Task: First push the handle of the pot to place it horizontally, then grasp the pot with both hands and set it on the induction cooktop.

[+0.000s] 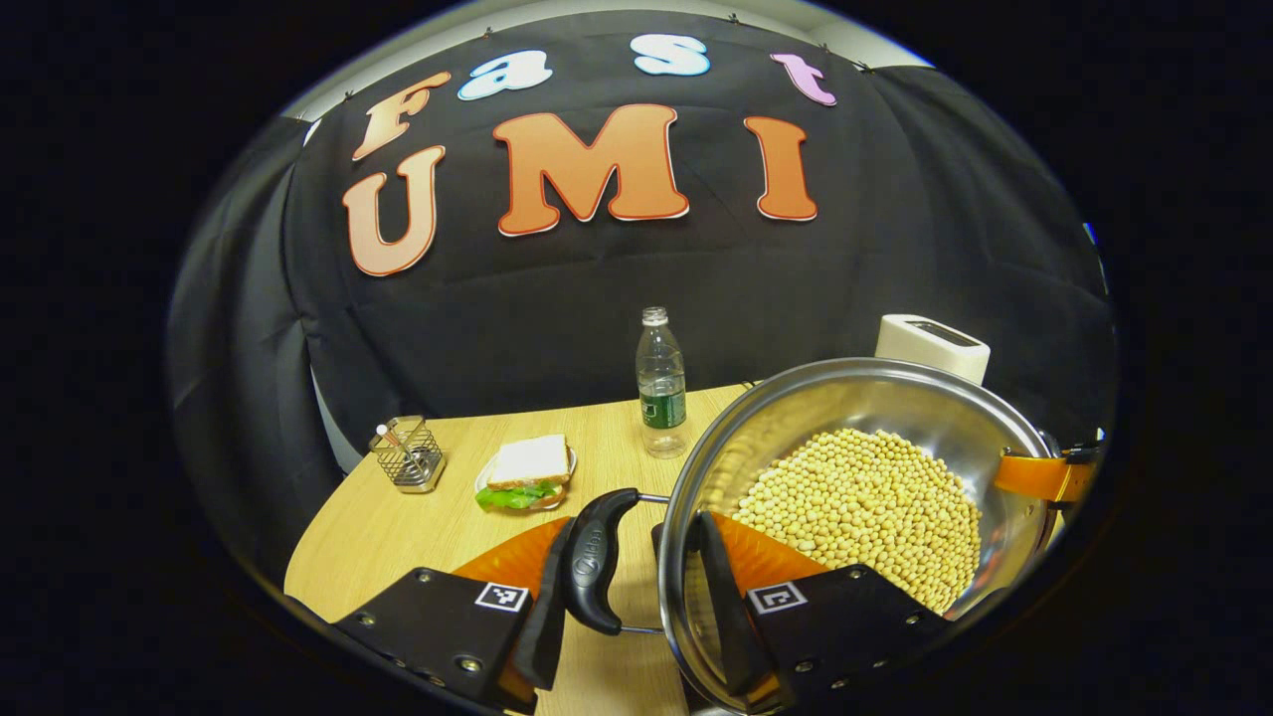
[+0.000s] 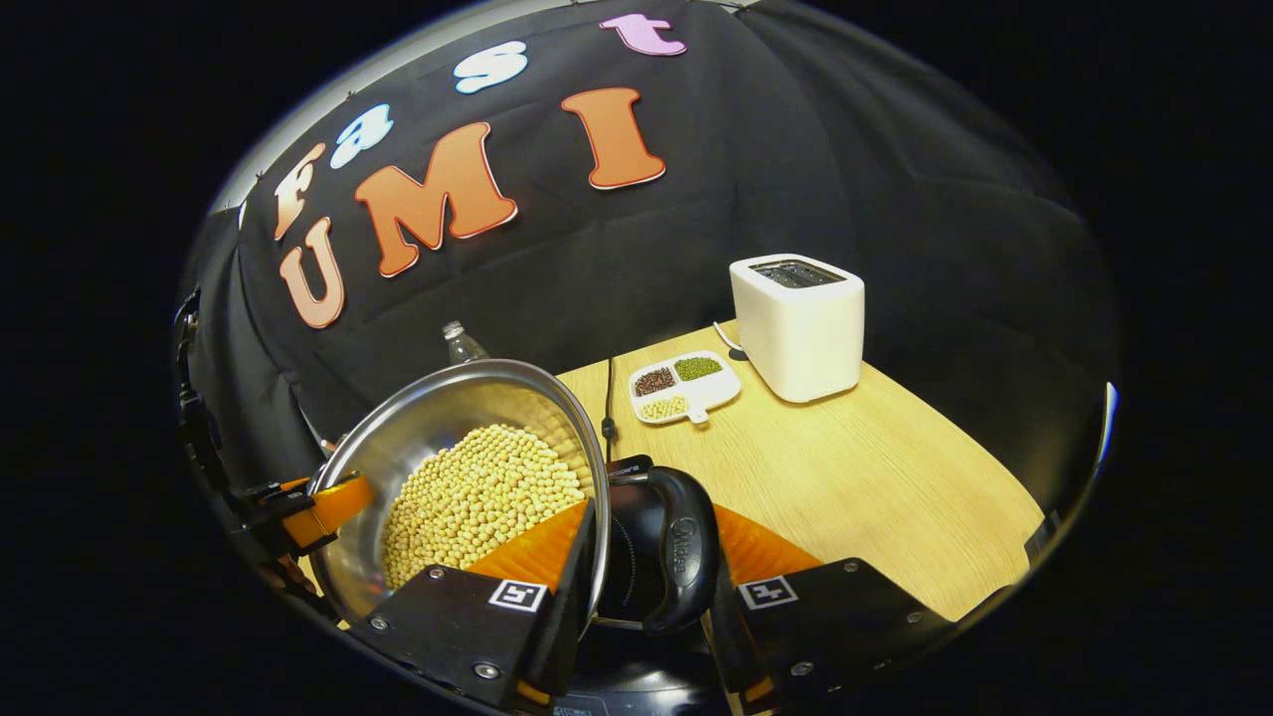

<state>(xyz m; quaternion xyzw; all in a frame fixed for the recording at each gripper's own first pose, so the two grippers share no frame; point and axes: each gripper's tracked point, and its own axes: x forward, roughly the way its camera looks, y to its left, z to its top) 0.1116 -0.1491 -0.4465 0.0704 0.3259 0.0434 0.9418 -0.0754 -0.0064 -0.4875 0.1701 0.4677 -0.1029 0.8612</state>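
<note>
I am holding the pot (image 1: pixel 855 477) at both of its side handles. It is a steel pot with a layer of soybeans (image 1: pixel 865 507) in the bottom, and it is tilting in both views.

In the left gripper view, my left gripper (image 1: pixel 627 587) is closing its fingers around the pot's black loop handle (image 1: pixel 597 557) and the rim beside it: one finger is pressing on the outer side of the handle, the other is sitting inside the pot wall. Across the pot I am seeing my other gripper's finger at the far rim (image 1: pixel 1044 475). Beyond the pot, on the wooden surface (image 1: pixel 398 527), a sandwich on a plate (image 1: pixel 527 472) is lying near a wire basket (image 1: pixel 408 455), a clear water bottle (image 1: pixel 660 383) is standing upright behind them, and a white toaster (image 1: pixel 930 346) is peeking over the pot's rim.

In the right gripper view, my right gripper (image 2: pixel 651 587) is clamping the opposite black handle (image 2: pixel 676 562), one finger inside the pot (image 2: pixel 467 477) and one outside the handle. The dark glass of the induction cooktop (image 2: pixel 627 676) is showing just beneath the handle, so the pot is over it; I cannot tell whether it is touching. Farther off, a white divided dish of beans (image 2: pixel 684 386) is sitting just beside the toaster (image 2: pixel 799 323).
</note>
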